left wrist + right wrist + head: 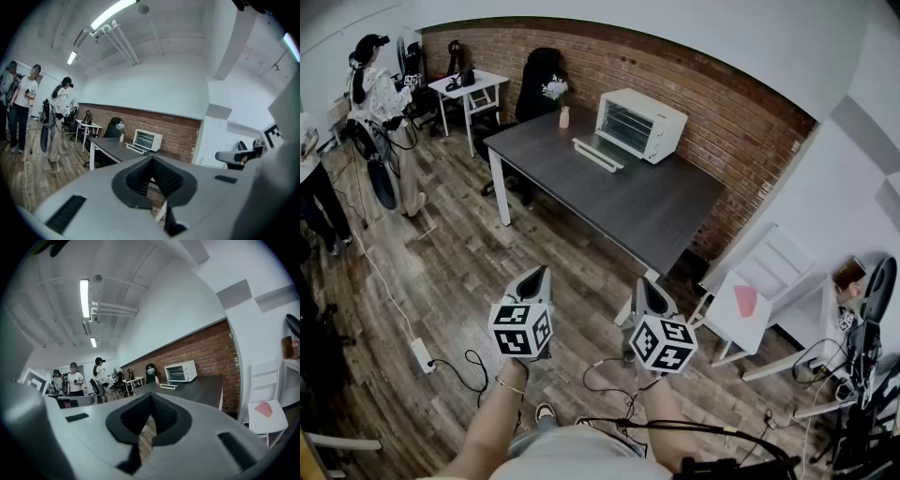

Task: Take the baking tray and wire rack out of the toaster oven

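Note:
A white toaster oven (640, 125) stands at the far end of a dark table (609, 202), against the brick wall. A white flat piece (597, 155) lies in front of it, apparently its lowered door. The tray and rack are too small to make out. My left gripper (536, 274) and right gripper (645, 284) hang side by side over the wooden floor, well short of the table, both shut and empty. The oven shows far off in the left gripper view (147, 139) beyond the shut left gripper (151, 159), and in the right gripper view (180, 371) beyond the shut right gripper (151, 397).
A small pink vase (564, 116) and a black chair (542, 75) are at the table's far left. A white chair (750, 300) stands right of the table. People (380, 94) stand at the left by a small white desk (469, 84). A power strip (423, 354) and cables lie on the floor.

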`<state>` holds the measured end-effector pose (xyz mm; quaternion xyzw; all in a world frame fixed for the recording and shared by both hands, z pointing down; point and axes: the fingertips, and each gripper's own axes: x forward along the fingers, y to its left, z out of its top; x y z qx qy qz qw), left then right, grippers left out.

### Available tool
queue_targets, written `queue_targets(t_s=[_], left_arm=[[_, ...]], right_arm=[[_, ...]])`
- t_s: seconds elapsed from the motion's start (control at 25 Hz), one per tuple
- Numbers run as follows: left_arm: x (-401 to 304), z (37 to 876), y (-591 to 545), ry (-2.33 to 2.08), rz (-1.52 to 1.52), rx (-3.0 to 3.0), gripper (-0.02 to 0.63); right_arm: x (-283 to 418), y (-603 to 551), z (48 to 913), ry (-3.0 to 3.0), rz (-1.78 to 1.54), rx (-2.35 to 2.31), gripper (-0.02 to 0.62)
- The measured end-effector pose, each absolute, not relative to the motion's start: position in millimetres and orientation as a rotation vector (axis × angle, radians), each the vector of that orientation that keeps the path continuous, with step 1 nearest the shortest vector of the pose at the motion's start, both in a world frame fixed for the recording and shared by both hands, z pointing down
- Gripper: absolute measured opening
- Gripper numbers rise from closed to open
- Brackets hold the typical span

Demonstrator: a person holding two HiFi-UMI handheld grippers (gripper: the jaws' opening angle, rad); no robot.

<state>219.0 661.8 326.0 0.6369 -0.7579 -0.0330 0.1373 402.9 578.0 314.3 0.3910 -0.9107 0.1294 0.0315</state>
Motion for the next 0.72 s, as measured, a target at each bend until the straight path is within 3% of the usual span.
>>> queue_targets(t_s=[0.72], left_arm=[[155, 325, 662, -2.211, -0.069, 1.849, -0.002]], right_arm=[[358, 563, 319, -2.803, 0.524, 1.315, 0.002]])
